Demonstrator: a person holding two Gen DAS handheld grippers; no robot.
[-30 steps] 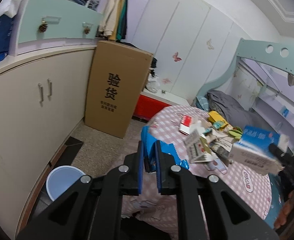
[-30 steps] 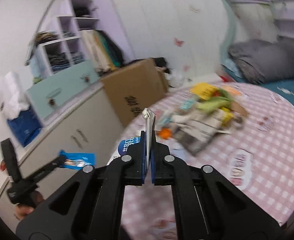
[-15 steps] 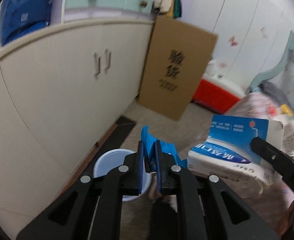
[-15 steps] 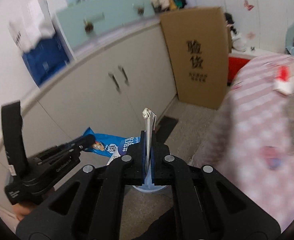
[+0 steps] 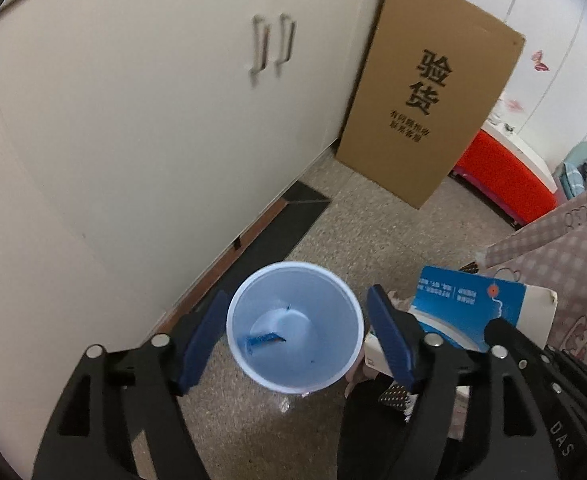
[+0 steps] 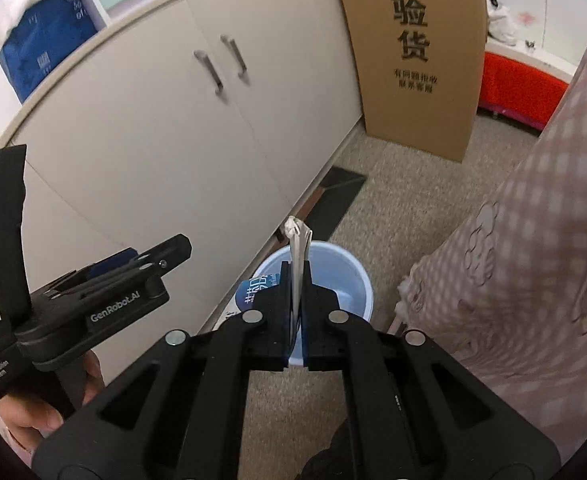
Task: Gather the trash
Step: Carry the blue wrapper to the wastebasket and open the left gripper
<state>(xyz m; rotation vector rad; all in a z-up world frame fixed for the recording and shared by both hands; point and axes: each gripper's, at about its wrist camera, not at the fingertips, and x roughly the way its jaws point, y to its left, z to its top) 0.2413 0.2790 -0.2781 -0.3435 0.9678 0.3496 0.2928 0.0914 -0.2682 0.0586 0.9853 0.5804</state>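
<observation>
Both wrist views look steeply down, close above the blue bin (image 5: 293, 326) (image 6: 343, 270); cardboard box (image 5: 429, 92) (image 6: 413, 56) at 1 o'clock.

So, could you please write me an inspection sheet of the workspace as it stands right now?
Surface: speckled floor beside the white cabinet.
Job's things: pale blue bin on the floor, blue wrapper lying inside; blue-and-white package held beside the bin.
Clutter: dark mat along the cabinet base.
Grippers: left gripper open above the bin; right gripper shut on the package.
Cables: nothing seen.
Surroundings: cardboard box, red box, pink checked tablecloth.
</observation>
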